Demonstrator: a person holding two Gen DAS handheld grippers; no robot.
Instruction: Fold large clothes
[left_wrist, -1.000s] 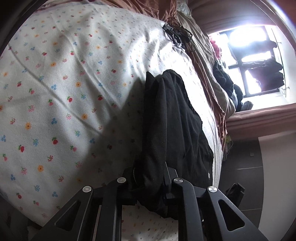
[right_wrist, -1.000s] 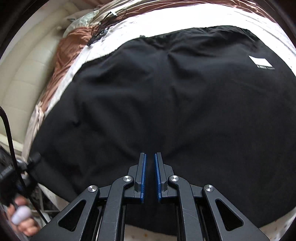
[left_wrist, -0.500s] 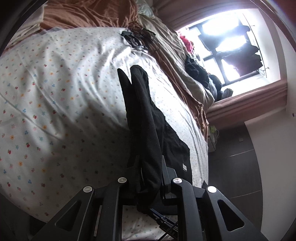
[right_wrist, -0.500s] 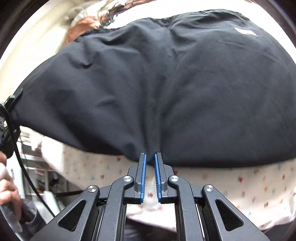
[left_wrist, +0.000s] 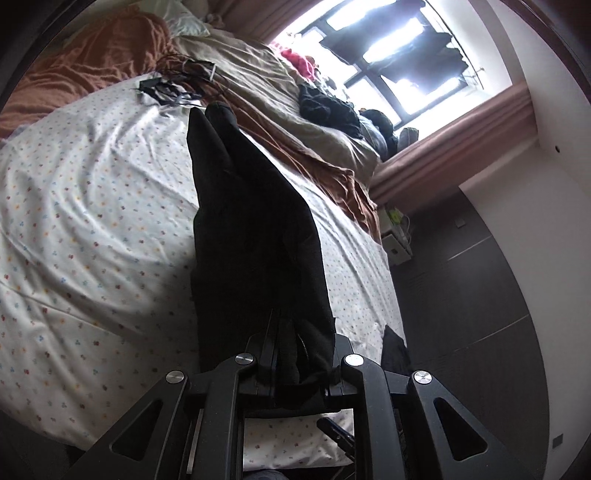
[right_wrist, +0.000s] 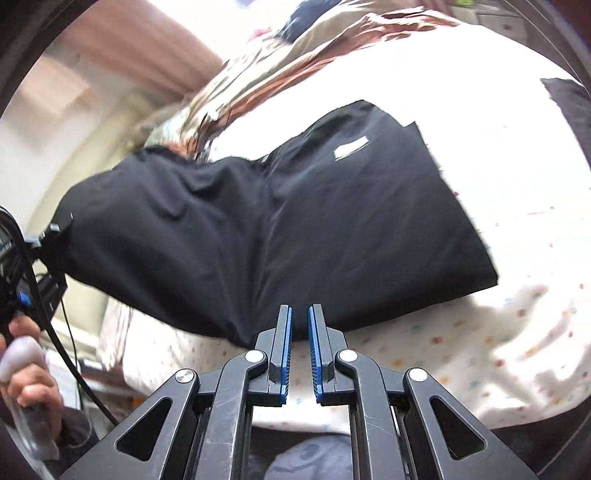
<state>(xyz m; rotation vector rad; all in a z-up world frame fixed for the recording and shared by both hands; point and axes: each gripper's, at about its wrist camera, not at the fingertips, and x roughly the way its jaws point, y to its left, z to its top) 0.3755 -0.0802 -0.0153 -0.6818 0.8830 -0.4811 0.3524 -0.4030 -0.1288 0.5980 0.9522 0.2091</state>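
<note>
A large black garment with a small white label lies on the floral-print bed sheet. My left gripper is shut on the edge of the black garment and holds it lifted off the bed, so the cloth hangs in a narrow fold ahead of the fingers. The left gripper also shows at the left edge of the right wrist view, holding the raised corner. My right gripper is nearly closed with a narrow gap and holds nothing, just before the garment's near edge.
A brown and beige duvet is bunched at the far side of the bed, with black cables and dark clothes on it. A window and dark floor lie to the right. Another dark cloth lies at far right.
The left gripper has lifted the garment edge higher and swung it. The right gripper has pulled back off the cloth, whose near edge now lies beyond its tips.
</note>
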